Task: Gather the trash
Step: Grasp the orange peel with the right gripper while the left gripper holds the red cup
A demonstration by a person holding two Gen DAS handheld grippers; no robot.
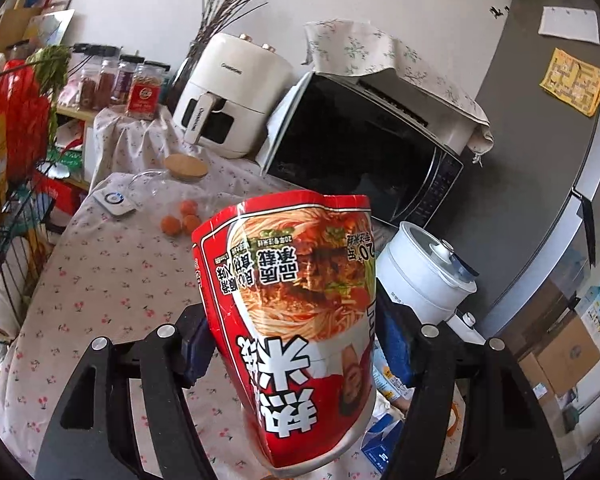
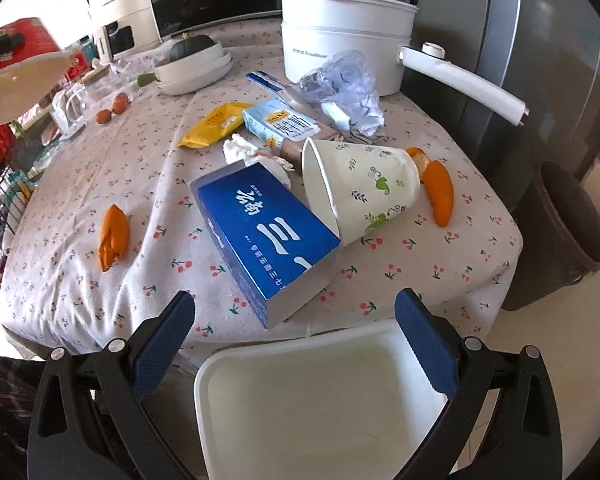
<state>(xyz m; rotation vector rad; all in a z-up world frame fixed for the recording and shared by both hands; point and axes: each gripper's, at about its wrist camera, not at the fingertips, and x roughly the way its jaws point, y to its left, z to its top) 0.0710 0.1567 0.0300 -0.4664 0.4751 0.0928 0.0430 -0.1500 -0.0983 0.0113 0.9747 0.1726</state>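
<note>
Noodle cup (image 1: 292, 312), red and printed with a bowl of noodles, sits between the pads of my left gripper (image 1: 300, 340). The pads press on its two sides, so this claw is pinching the cup, and the wall of the cup looks dented near the rim. The cup hangs above the flowered tablecloth (image 1: 112, 280), its long axis roughly along the fingers, its mouth pointing away from me.

My right gripper (image 2: 296, 336) is spread wide and holds nothing. Just under it stands a white bin (image 2: 324, 404), open and apparently empty, at the near edge of the table. Beyond the claw, on the cloth, lies a blue box (image 2: 264, 232), its long side running from far left to near right, almost pointing at the bin. A paper cup (image 2: 360, 188) lies on its side, touching the box. Two orange peels (image 2: 114, 236) are further out.

I judge the right hand is nearer to the box, and the left must first carry its cup over to the bin.
</note>
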